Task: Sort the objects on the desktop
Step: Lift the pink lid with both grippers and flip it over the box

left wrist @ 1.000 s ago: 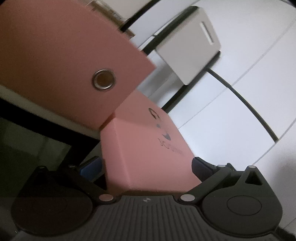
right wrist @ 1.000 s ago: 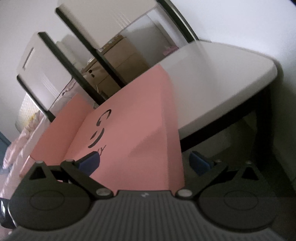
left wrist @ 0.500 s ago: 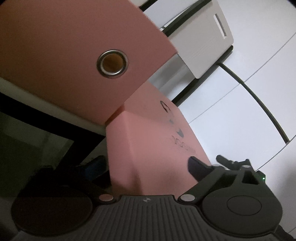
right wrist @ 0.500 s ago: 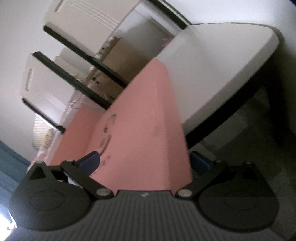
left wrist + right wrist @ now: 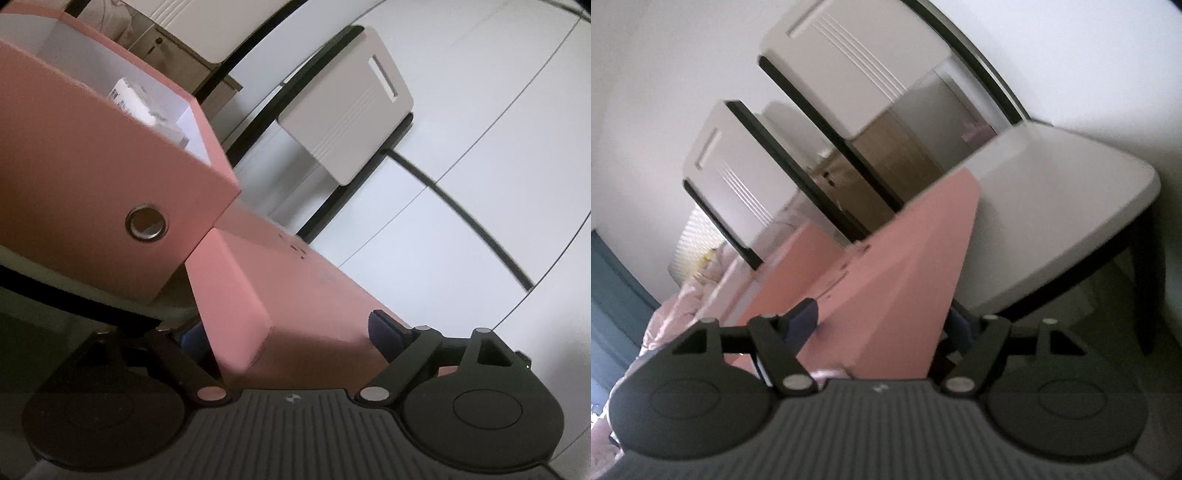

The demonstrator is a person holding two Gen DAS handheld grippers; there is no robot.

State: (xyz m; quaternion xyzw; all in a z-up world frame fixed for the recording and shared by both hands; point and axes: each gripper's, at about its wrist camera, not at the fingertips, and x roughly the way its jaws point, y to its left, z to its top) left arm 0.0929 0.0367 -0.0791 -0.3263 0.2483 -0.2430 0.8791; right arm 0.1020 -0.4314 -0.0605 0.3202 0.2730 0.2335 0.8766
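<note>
Step judged in hand: pink lid (image 5: 295, 277) is carried by both ends toward the open pink box (image 5: 92, 177), to be set on top.

Left gripper (image 5: 288, 336): one end of the lid sits btwn the jaws, pads seen against it, so it's grasped. The jaws have just been opening a little, so that grip is judged the looser one. Right gripper (image 5: 882, 325): jaws have just been closing, the lid's other end is btwn them, one pad on the top face, the other at the lower edge; clenched on the lid.

Where things are: the lid is held in the air, tilted, its far corner just beside or touching the box's near corner under the metal eyelet (image 5: 146, 223); which of the two can't be told. The box stands at the edge of the pale counter (image 5: 1052, 192), w/ white packets (image 5: 136, 99) showing inside.

To be done well:
- Left grip should be firmed up before any further carry, else that end may slip.
- Both ends should be kept level w/ each other so the lid isn't twisted.
- The lid should be raised clear of the box rim first, then brought over, not dragged against the wall, since the box could be pushed off the counter edge.
- Corners should be lined up before lowering; packets that stick up should be checked for.
</note>
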